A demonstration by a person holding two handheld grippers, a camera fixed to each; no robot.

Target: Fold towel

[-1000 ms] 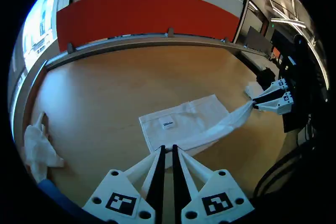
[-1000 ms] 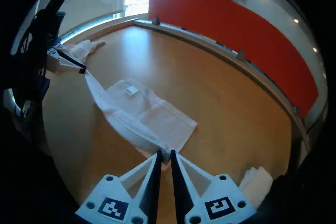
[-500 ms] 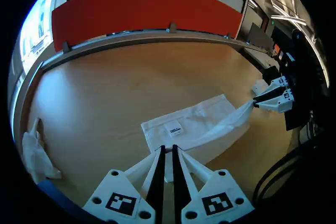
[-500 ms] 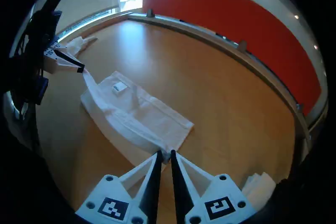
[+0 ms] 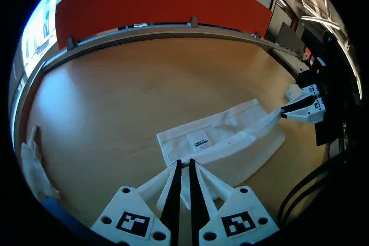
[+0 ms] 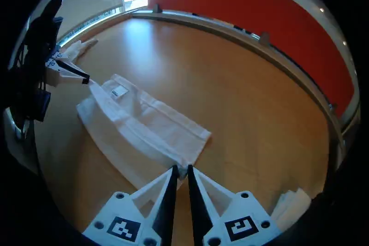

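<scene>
A white towel [image 5: 230, 130] lies on the wooden table [image 5: 115, 93], a small label [image 5: 199, 139] showing on it. One long edge is lifted and stretched between both grippers, above the towel's middle. In the left gripper view, my left gripper [image 5: 184, 163] is shut on one corner of that edge, and the right gripper [image 5: 302, 107] pinches the other corner at the far right. In the right gripper view, my right gripper [image 6: 181, 168] is shut on its corner of the towel [image 6: 147, 123], with the left gripper [image 6: 69, 68] at the far left.
A crumpled white cloth [image 5: 32, 172] lies near the table's left end, also seen as the cloth [image 6: 78, 48] in the right gripper view. Folded white cloths [image 6: 288, 202] sit at the lower right. A raised rim [image 5: 152, 36] and a red panel [image 5: 161, 1] close the table's far side.
Both grippers have carried the held edge forward over the towel and lower. More of the towel now lies spread on the near side of that edge.
</scene>
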